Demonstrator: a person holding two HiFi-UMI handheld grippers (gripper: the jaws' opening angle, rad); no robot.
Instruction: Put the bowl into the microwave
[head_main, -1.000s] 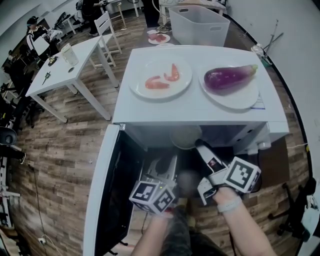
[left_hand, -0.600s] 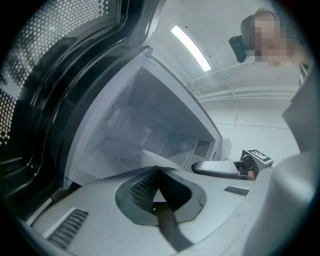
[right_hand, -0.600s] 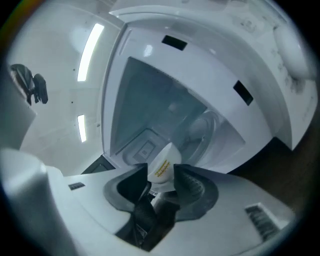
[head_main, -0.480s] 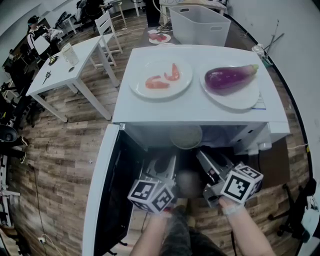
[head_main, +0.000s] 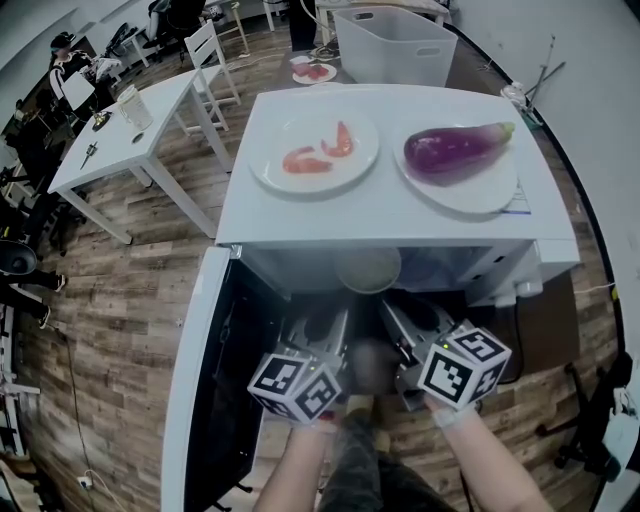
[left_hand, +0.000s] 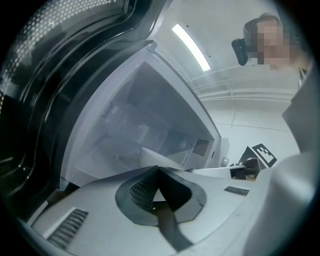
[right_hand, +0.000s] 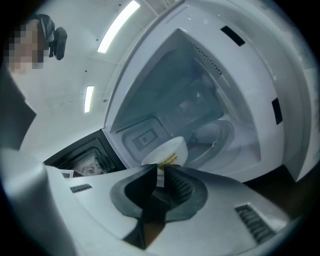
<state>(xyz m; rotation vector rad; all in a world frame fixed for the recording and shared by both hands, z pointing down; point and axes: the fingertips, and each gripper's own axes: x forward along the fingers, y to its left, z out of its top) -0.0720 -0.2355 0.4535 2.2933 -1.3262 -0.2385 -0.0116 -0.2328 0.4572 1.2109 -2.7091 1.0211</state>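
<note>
The white bowl (head_main: 368, 270) stands just inside the open white microwave (head_main: 380, 215). In the right gripper view the bowl (right_hand: 167, 152), with yellow print, sits a little beyond the tips, in front of the glass turntable (right_hand: 215, 137). My right gripper (head_main: 395, 312) hovers before the cavity. Its jaws have just been closing and stand a narrow slit apart (right_hand: 161, 172), with nothing pressed between them. My left gripper (head_main: 325, 330) is level beside it, shut and empty (left_hand: 157, 169), facing the cavity (left_hand: 150, 115).
The microwave door (head_main: 195, 380) hangs open at the left. On its top are a plate of shrimp (head_main: 268, 170) and an eggplant (head_main: 455, 150) on a second plate. Behind stand a white bin (head_main: 395, 45), a white table (head_main: 120, 140) and a chair (head_main: 215, 60).
My right gripper has drawn back from the bowl toward me, rolled, and its jaws have narrowed. The bowl stays in the cavity. The left gripper has not moved.
</note>
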